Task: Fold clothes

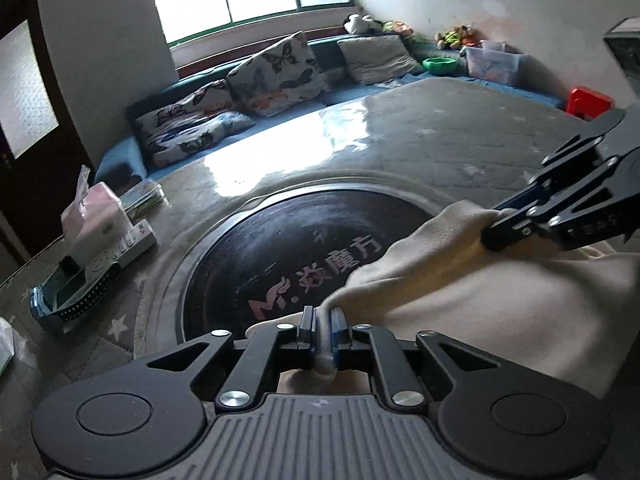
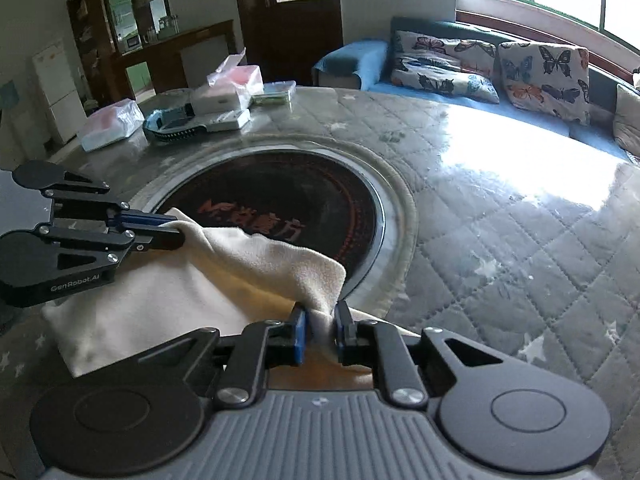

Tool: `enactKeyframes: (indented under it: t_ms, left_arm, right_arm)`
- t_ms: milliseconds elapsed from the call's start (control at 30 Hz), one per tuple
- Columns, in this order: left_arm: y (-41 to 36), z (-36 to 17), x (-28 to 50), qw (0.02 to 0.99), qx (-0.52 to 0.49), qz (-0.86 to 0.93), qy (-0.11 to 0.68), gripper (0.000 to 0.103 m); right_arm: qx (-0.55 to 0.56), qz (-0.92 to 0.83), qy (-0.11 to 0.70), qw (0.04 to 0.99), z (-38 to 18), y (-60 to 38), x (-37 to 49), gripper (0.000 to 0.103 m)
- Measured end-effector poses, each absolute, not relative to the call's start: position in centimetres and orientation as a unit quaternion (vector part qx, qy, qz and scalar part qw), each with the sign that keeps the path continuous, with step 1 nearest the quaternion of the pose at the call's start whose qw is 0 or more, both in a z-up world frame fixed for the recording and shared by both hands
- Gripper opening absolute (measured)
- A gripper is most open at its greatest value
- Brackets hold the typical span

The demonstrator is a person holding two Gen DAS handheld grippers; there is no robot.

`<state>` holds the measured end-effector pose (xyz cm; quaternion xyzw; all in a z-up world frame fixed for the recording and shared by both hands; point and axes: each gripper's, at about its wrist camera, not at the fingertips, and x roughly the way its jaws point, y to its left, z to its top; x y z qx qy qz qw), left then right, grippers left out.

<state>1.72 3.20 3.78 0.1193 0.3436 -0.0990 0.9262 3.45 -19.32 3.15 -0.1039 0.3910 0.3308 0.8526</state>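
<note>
A cream garment (image 1: pixel 460 300) lies at the near edge of the round table, partly over the black centre disc (image 1: pixel 288 248). My left gripper (image 1: pixel 322 326) is shut on one edge of the cream garment. My right gripper (image 2: pixel 320 326) is shut on another edge of it (image 2: pixel 260 264). Each gripper lifts its edge a little, so the cloth sags between them above the lower layer (image 2: pixel 140 312). The right gripper shows at the right of the left wrist view (image 1: pixel 504 224). The left gripper shows at the left of the right wrist view (image 2: pixel 176 232).
The table has a quilted grey cover (image 2: pixel 500 240) under glossy plastic. At its far left side lie a power strip (image 1: pixel 132 244), a tissue pack (image 1: pixel 92 212), a blue tray (image 2: pixel 172 124) and plastic bags (image 2: pixel 112 124). A sofa with butterfly cushions (image 1: pixel 276 76) stands behind.
</note>
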Motion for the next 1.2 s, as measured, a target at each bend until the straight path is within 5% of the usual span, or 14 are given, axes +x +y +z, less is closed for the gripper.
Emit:
enactKeyframes:
  t_ms: [167, 1200]
  left_arm:
    - [3.4, 3.9, 2.1, 0.929, 0.111, -0.075, 0.346, 0.023]
    - [1.2, 4.7, -0.5, 0.930, 0.047, -0.097, 0.352, 0.025]
  right_arm:
    - [-0.089, 0.316, 0.374, 0.867, 5.0, -20.6, 3.4, 0.023]
    - [-0.064, 0.327, 0.390, 0.859, 5.4, -20.8, 0.6, 0.018]
